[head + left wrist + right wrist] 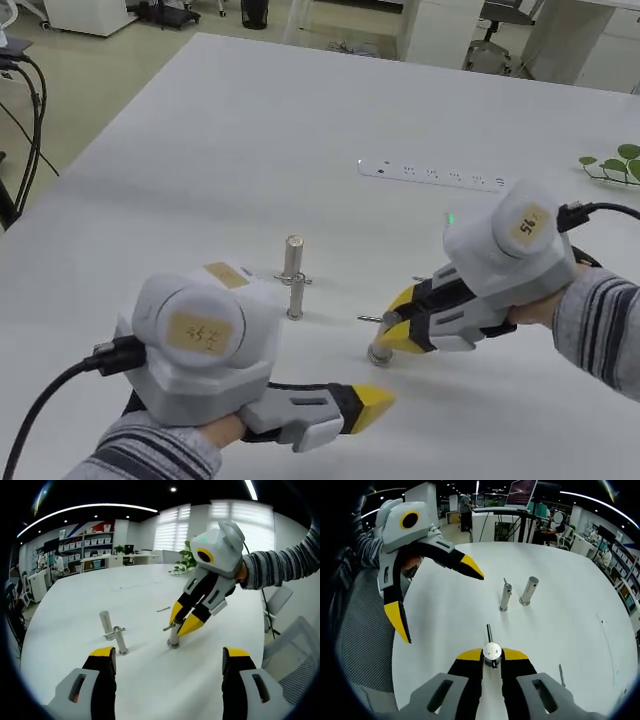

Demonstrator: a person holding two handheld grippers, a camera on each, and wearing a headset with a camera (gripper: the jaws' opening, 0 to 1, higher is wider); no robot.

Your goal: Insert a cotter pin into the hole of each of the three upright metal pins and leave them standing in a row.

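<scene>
Three upright metal pins stand on the white table (200, 170). The far pin (293, 255) (105, 624) (529, 590) is bare. The one in front of it (296, 299) (120, 640) (505, 595) has a cotter pin across its top. My right gripper (392, 328) (186, 621) (492, 656) is shut around the top of the third pin (380, 352) (173, 639) (492, 651), and a cotter pin (368, 318) (168, 627) (489, 630) sticks out beyond it. My left gripper (352, 415) (168, 654) (437, 600) is open and holds nothing, near the front edge.
A loose cotter pin (162, 609) (561, 675) lies on the table beside the right gripper. A white power strip (435, 175) lies across the far side, with a green plant (612, 165) at the right edge. Office desks and chairs stand beyond the table.
</scene>
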